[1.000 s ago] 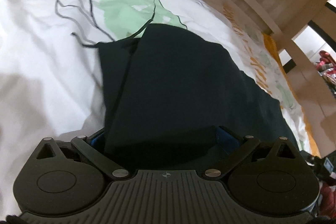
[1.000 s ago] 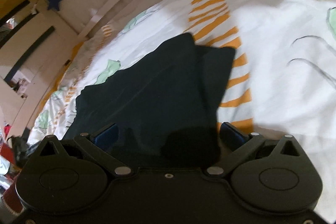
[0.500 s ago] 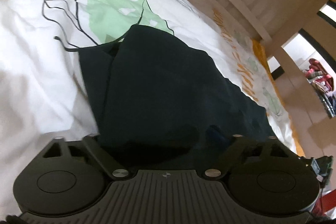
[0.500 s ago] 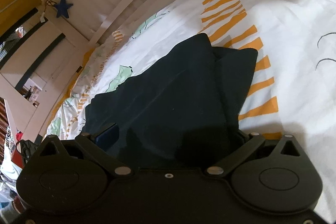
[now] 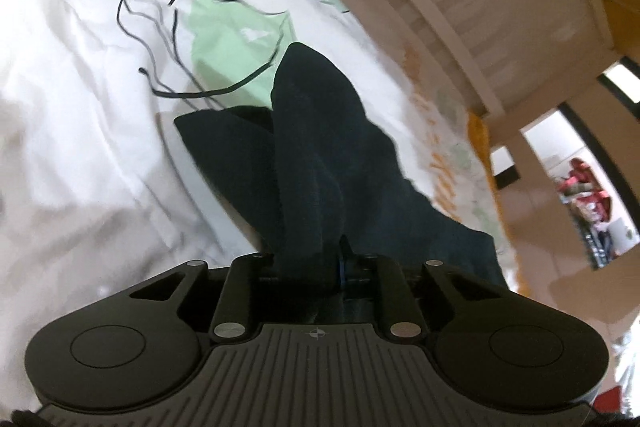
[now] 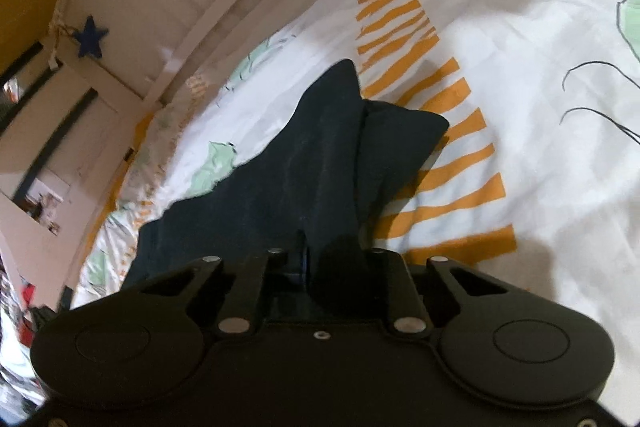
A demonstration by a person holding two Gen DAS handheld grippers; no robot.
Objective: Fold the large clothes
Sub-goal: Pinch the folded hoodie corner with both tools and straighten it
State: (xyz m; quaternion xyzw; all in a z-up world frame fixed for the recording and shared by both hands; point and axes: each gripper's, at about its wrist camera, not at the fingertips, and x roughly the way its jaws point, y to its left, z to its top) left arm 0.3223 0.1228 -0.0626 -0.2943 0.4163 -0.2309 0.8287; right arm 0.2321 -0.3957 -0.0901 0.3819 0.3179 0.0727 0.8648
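The bed [image 5: 80,155], made up in a white cotton cover printed with green leaves and orange stripes, carries the whole job, its white slatted wooden rail [image 6: 208,7] running along the far side. On it lies the large dark, nearly black soft fabric garment [image 5: 320,155], one end lifted off the cover and the rest trailing flat toward the rail. It looks light and limp, likely to sag and slide rather than hold a crease, so the corners are the sensible places to take hold. The left gripper [image 5: 310,263] has its jaws drawn in tight on a bunched corner; the right gripper [image 6: 332,259] [image 6: 328,163] likewise pinches its own gathered corner. The fingertips are buried in cloth, and how many layers each pinch holds cannot be told. Blur smears the room's edges.
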